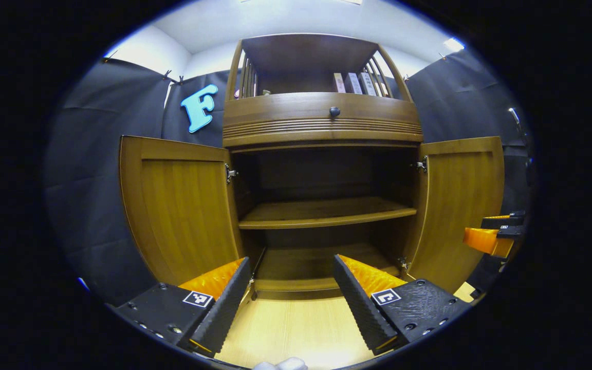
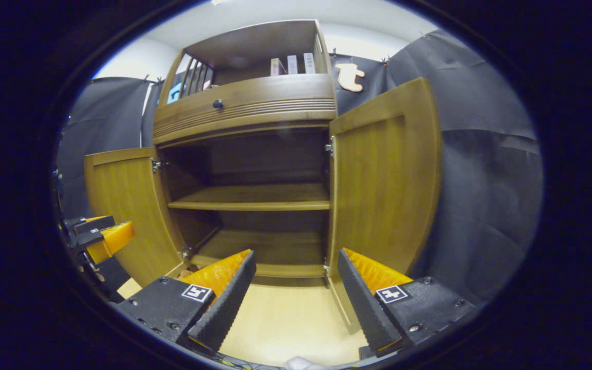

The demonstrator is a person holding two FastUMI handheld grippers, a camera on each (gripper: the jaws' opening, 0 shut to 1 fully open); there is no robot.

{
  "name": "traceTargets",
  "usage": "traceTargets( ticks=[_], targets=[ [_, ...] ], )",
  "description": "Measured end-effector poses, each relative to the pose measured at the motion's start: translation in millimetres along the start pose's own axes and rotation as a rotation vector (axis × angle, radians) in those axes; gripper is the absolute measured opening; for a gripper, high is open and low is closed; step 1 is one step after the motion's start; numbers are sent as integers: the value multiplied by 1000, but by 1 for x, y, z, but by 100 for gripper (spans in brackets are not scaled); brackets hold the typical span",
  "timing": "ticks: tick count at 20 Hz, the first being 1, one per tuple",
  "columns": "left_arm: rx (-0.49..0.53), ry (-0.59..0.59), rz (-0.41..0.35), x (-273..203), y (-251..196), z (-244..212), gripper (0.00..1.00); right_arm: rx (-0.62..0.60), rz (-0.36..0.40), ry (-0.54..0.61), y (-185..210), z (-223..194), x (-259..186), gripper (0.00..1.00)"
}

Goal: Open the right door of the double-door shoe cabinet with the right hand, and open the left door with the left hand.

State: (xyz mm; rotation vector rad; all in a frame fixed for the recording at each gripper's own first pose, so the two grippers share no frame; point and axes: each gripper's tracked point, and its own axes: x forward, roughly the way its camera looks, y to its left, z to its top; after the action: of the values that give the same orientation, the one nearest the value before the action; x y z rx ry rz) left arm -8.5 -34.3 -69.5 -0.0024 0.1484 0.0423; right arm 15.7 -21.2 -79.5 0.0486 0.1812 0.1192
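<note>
The brown wooden shoe cabinet (image 1: 321,123) (image 2: 244,108) stands ahead with both lower doors swung wide. Its left door (image 1: 180,205) (image 2: 126,205) and right door (image 1: 460,205) (image 2: 383,180) hang outward on their hinges. Inside, a bare shelf (image 1: 321,213) (image 2: 252,198) crosses the middle. My left gripper (image 1: 292,270) is open in front of the cabinet's opening, holding nothing. My right gripper (image 2: 296,262) is open too, near the right door's lower edge. The right gripper (image 1: 496,231) also shows at the far right of the left gripper view, and the left gripper (image 2: 98,234) at the far left of the right gripper view.
A drawer with a dark knob (image 1: 334,111) (image 2: 218,104) sits above the doors. Several books (image 1: 355,83) (image 2: 292,65) stand on the open top shelf. Light wooden floor (image 1: 296,329) (image 2: 285,318) lies before the cabinet. Black cloth walls flank both sides.
</note>
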Motion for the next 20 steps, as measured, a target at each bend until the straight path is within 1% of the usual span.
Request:
traceTargets(
  ticks=[1,2,8,17,18,19,20],
  targets=[
    [1,3,-12,1,-4,-1,100,4,-5,1,-2,-1,-2,100],
    [1,7,-23,1,-7,-2,96,6,-12,0,-4,-1,-4,100],
    [15,-11,-35,0,-7,4,96,18,-40,-21,-7,5,-9,100],
    [31,-27,-43,1,6,11,96,19,-41,-48,9,13,-10,100],
    [32,-31,-42,1,7,12,93,19,-42,-52,10,14,-10,100],
    [32,-33,-46,1,7,13,96,18,-45,-53,10,15,-10,100],
    [31,-37,-45,1,8,14,96,19,-46,-57,11,16,-10,100]
  ],
)
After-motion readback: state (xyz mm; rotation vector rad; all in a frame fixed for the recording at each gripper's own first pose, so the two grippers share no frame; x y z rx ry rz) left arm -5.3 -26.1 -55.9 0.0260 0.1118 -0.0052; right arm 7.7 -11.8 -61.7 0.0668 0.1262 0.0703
